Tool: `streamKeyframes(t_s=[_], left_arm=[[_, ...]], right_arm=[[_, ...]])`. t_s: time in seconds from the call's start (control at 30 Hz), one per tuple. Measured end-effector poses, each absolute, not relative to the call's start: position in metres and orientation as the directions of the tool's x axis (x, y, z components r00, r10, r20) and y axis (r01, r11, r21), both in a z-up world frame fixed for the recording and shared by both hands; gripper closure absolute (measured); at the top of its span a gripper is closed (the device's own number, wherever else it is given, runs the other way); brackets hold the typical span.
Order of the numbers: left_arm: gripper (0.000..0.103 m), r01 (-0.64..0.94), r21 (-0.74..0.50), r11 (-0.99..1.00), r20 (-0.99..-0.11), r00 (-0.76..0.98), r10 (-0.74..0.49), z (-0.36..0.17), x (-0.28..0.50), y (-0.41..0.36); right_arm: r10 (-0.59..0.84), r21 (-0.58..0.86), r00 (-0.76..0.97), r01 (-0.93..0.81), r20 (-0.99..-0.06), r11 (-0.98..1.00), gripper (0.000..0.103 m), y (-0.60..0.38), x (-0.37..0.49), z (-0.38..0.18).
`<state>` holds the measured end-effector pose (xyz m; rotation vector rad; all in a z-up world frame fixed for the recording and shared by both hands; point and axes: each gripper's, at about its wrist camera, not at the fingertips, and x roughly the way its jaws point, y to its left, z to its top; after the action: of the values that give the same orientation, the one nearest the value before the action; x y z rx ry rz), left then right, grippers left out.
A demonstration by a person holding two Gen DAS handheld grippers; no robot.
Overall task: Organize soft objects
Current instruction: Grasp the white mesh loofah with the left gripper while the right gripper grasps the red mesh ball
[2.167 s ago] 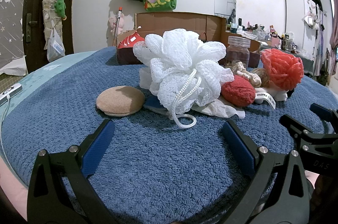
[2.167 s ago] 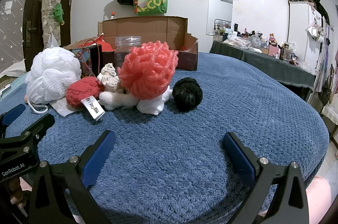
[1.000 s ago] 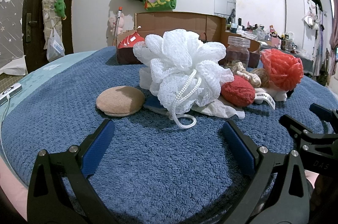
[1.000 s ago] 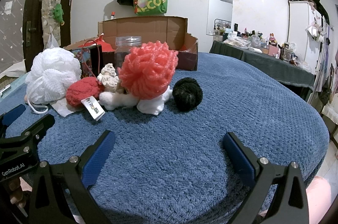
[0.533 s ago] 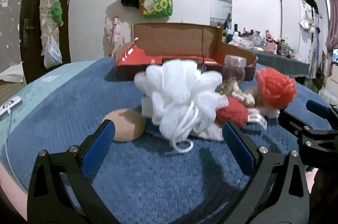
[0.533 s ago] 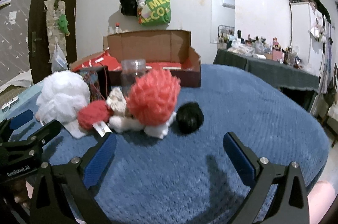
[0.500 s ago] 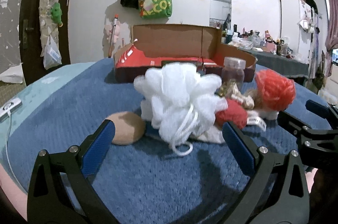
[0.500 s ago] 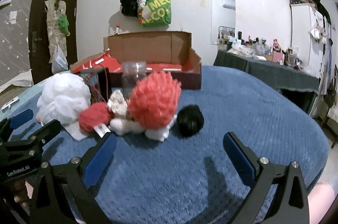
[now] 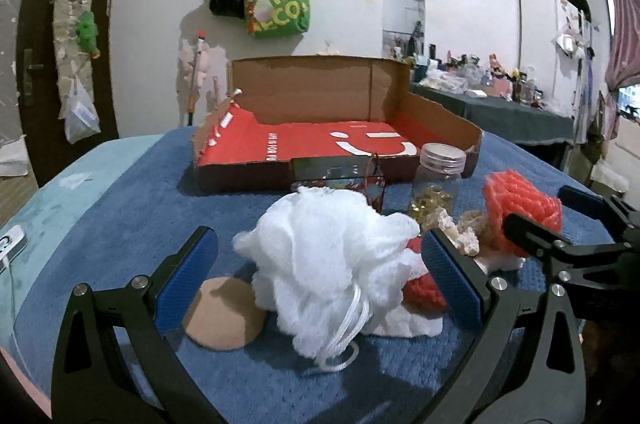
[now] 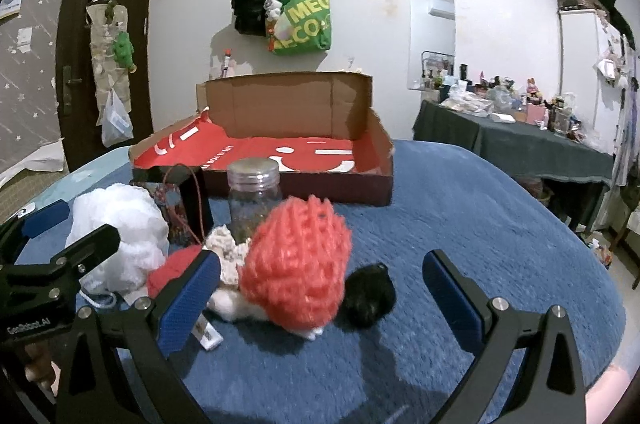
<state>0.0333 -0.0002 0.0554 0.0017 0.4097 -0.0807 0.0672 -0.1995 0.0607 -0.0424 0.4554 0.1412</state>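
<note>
A white mesh bath pouf (image 9: 328, 260) lies on the blue blanket between the open fingers of my left gripper (image 9: 316, 276), which hovers above it. A tan round sponge (image 9: 224, 312) lies to its left, a red knitted ball (image 9: 424, 288) to its right. My right gripper (image 10: 316, 288) is open and empty above a coral knitted pouf (image 10: 296, 264), with a black fuzzy ball (image 10: 368, 294) beside it. The white pouf (image 10: 124, 232) and red ball (image 10: 176, 270) also show in the right wrist view. An open cardboard box (image 9: 340, 135) with a red floor stands behind.
A clear plastic jar (image 10: 254, 199) and a small dark gift bag (image 10: 180, 207) stand between the pile and the box (image 10: 288, 147). A cream crocheted piece (image 9: 452, 228) lies by the jar. The bed edge drops off at right; a cluttered table (image 10: 520, 135) stands beyond.
Both grippers have risen and tilted down over the pile, so the box's red floor shows. The white pouf now lies between my left fingers, the coral pouf between my right fingers.
</note>
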Motion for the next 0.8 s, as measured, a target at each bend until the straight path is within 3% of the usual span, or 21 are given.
streamKeyframes(t_s=[0.1,0.2,0.23,0.27,0.43,0.8], left_arm=[[0.002,0.104,-0.018,0.994,-0.422,0.901,-0.101,0.056,0.041,-0.001],[0.027,0.125,-0.020,0.992,-0.452,0.884,-0.121,0.053,0.049,-0.004],[0.033,0.129,-0.021,0.991,-0.458,0.880,-0.124,0.052,0.050,-0.003],[0.035,0.137,-0.019,0.990,-0.470,0.873,-0.129,0.050,0.051,-0.004],[0.050,0.153,-0.007,0.988,-0.463,0.875,-0.139,0.048,0.047,-0.008],[0.061,0.155,-0.020,0.988,-0.430,0.891,-0.148,0.059,0.038,-0.004]], right_arm=[[0.143,-0.014,0.880,-0.167,-0.454,0.986,0.010,-0.195,0.075,0.059],[0.169,-0.011,0.856,-0.199,-0.489,0.980,0.029,-0.191,0.085,0.054],[0.182,0.001,0.848,-0.210,-0.497,0.978,0.042,-0.190,0.086,0.052],[0.198,0.016,0.840,-0.220,-0.506,0.975,0.048,-0.191,0.087,0.049],[0.219,0.026,0.847,-0.237,-0.485,0.971,0.052,-0.192,0.079,0.047],[0.227,0.029,0.860,-0.241,-0.456,0.970,0.053,-0.191,0.072,0.056]])
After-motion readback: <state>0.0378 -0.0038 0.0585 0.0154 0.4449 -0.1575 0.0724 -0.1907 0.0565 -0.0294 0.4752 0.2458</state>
